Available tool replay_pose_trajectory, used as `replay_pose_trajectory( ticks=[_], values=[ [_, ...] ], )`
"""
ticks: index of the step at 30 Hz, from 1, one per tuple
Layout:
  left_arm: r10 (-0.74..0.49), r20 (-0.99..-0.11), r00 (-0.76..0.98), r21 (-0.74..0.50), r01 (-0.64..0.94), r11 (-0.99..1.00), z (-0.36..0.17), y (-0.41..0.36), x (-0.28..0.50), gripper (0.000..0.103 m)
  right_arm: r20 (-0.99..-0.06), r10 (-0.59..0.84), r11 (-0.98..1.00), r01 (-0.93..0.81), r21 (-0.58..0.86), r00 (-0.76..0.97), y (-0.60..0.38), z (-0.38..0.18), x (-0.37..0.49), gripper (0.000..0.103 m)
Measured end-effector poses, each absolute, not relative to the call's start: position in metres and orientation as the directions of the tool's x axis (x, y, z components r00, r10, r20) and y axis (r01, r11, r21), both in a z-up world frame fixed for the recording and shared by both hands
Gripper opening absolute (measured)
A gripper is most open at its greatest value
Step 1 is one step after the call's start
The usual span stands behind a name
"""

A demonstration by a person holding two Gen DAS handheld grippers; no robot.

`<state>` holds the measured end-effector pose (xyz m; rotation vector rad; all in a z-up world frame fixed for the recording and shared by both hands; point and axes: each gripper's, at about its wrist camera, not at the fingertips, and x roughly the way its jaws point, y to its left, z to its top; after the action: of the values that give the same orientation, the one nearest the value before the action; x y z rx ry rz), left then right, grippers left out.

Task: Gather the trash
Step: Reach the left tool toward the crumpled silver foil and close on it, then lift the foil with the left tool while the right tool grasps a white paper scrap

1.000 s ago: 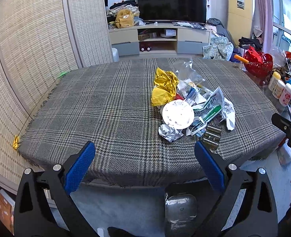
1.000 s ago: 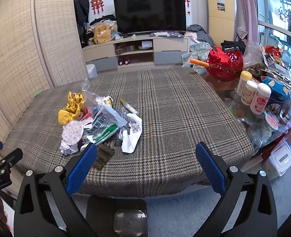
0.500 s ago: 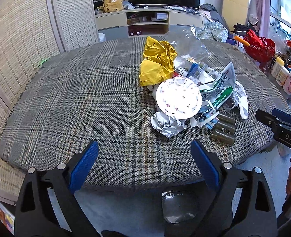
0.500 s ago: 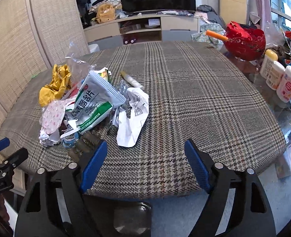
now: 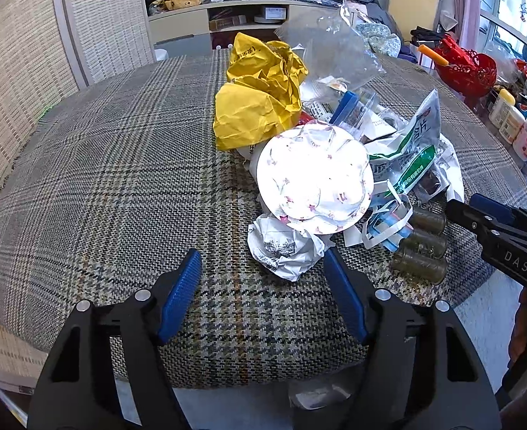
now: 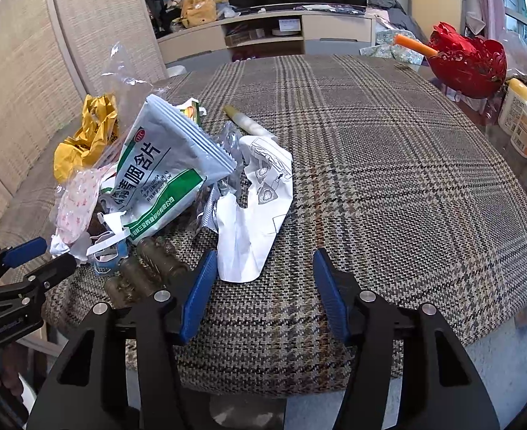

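Note:
A trash pile lies on the plaid tablecloth (image 5: 120,179): a yellow crumpled bag (image 5: 259,100), a star-printed paper plate (image 5: 313,182), a green-white pouch (image 6: 163,165), brown vials (image 6: 145,265). My left gripper (image 5: 262,255) is closing, and a crumpled white paper ball (image 5: 284,247) sits just ahead of its tips, near the right finger, untouched. My right gripper (image 6: 264,253) is closing too. The lower end of a printed white sheet (image 6: 256,215) reaches between its tips beside the left finger, with no pad pressing on it.
A red basket (image 6: 467,61) and white bottles (image 6: 525,122) stand at the table's right edge. A pale tube (image 6: 249,125) lies behind the sheet. A TV cabinet (image 5: 263,10) stands beyond the table, woven panels on the left. The table's near edge runs under both grippers.
Both grippers have sunk and come closer to the trash pile. Their jaws have narrowed from wide open. The trash itself has not moved.

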<state>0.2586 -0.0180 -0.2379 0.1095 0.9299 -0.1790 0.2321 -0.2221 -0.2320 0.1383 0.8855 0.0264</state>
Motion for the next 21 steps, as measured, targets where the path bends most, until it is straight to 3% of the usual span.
replay_pose_trajectory(
  ticks=[2,4,9,10,12,21],
  values=[
    [-0.111,-0.806,0.582,0.011,0.202,0.979,-0.241,-0.017,0.260,0.058,-0.764,0.075,0.991,0.037,0.128,0.641,-0.223,-0.232,0.233,0.049],
    [-0.119,-0.806,0.580,0.003,0.206,0.979,-0.242,-0.017,0.261,0.050,-0.761,0.071,0.991,0.038,0.125,0.644,-0.223,-0.232,0.234,0.031],
    [-0.124,-0.803,0.583,0.011,0.223,0.975,-0.243,-0.018,0.258,0.038,-0.747,0.034,0.995,0.050,0.089,0.663,-0.226,-0.229,0.232,0.013],
    [-0.124,-0.803,0.583,0.012,0.223,0.975,-0.243,-0.017,0.258,0.031,-0.744,0.027,0.995,0.053,0.084,0.668,-0.227,-0.227,0.231,0.011],
    [-0.128,-0.802,0.583,0.003,0.218,0.976,-0.242,-0.014,0.255,0.027,-0.738,0.015,0.996,0.056,0.072,0.675,-0.230,-0.224,0.228,0.009],
    [-0.123,-0.802,0.585,-0.017,0.184,0.983,-0.232,0.001,0.235,0.019,-0.727,-0.038,0.996,0.084,0.028,0.686,-0.234,-0.210,0.211,0.008]
  ],
)
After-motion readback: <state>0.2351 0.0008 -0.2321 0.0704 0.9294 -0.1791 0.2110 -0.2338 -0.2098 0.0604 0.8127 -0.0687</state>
